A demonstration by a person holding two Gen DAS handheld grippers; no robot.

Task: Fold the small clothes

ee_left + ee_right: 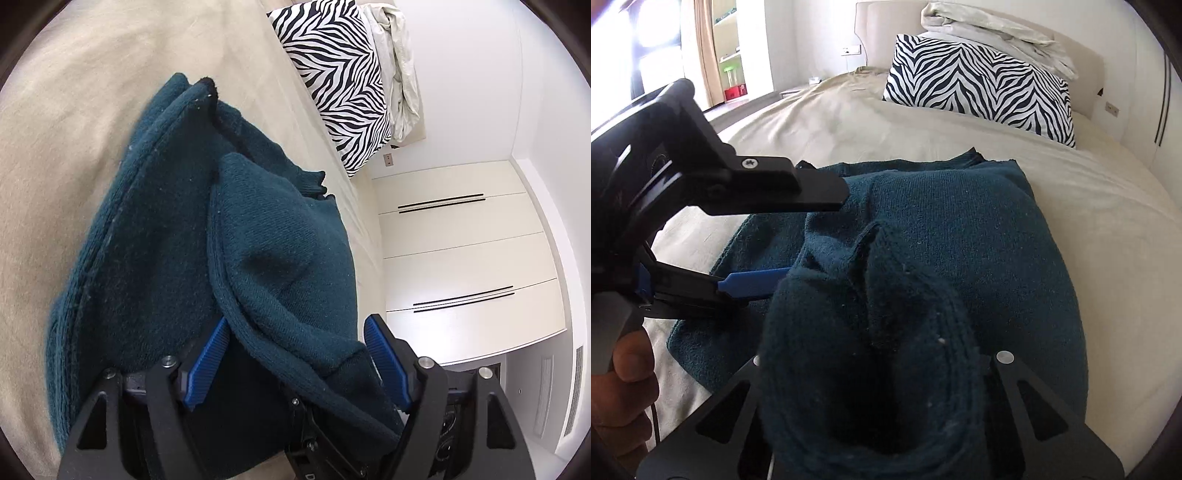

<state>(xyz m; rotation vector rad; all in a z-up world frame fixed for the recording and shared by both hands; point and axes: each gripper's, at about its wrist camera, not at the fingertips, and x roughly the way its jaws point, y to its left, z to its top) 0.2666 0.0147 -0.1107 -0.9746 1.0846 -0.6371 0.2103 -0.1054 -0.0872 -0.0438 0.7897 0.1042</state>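
Teal knit sweater [155, 236] bunches between spread left gripper [295, 354]; right gripper's [875, 369] grip hidden.

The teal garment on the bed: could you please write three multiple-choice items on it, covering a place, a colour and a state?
1. Where does the teal garment lie?
A. on the beige bed
B. on a wooden floor
C. on a chair

2. What pattern has the pillow behind it?
A. red dots
B. black and white zebra stripes
C. plain green

3. How does the left gripper stand?
A. shut flat with nothing between its pads
B. out of view
C. open, with cloth between its blue pads

Key: 1 A, the sheet surrounds it; 2 B, the stripes show in both views; 3 C, the pads stand wide apart around a fold.
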